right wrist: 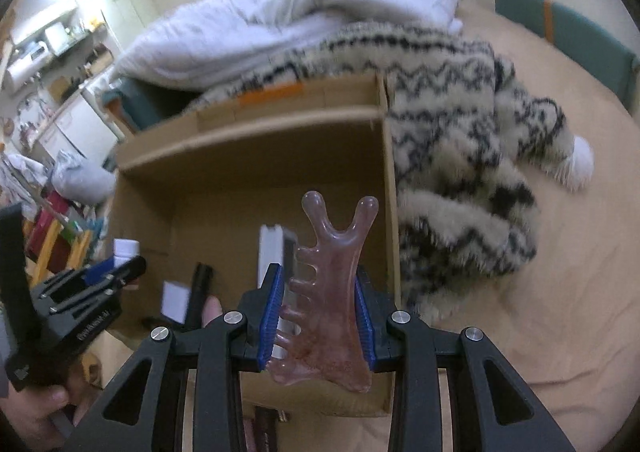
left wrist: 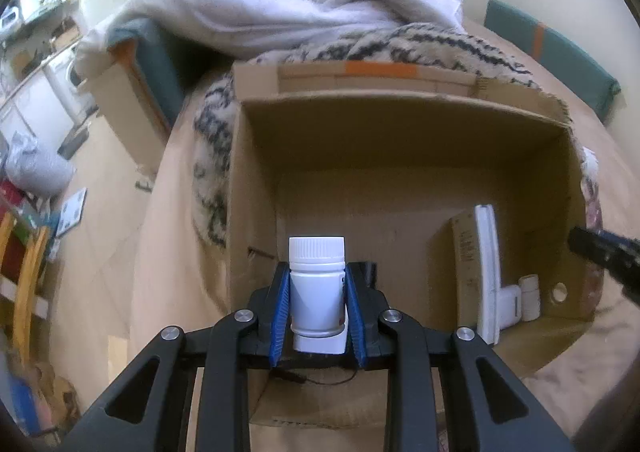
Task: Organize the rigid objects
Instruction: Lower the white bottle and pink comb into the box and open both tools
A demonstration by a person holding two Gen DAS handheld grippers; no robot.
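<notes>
My left gripper (left wrist: 317, 272) is shut on a white pill bottle (left wrist: 317, 292) with a ribbed cap, held upright over the near left part of an open cardboard box (left wrist: 256, 172). My right gripper (right wrist: 319, 276) is shut on a pink translucent comb-shaped scraper (right wrist: 332, 292) with a forked top, held over the box (right wrist: 384, 192) near its right wall. Inside the box a white flat device (left wrist: 488, 272), a small white vial (left wrist: 530, 298) and a brown card (left wrist: 466, 264) lean at the right. The left gripper shows in the right wrist view (right wrist: 116, 272).
The box stands on a beige bedsheet (right wrist: 560, 272). A patterned fleece blanket (right wrist: 460, 172) and a white duvet (left wrist: 280, 8) lie behind and beside it. Teal cushions (right wrist: 580, 36) are at the far right. The floor with clutter (left wrist: 40, 212) is off the bed's left edge.
</notes>
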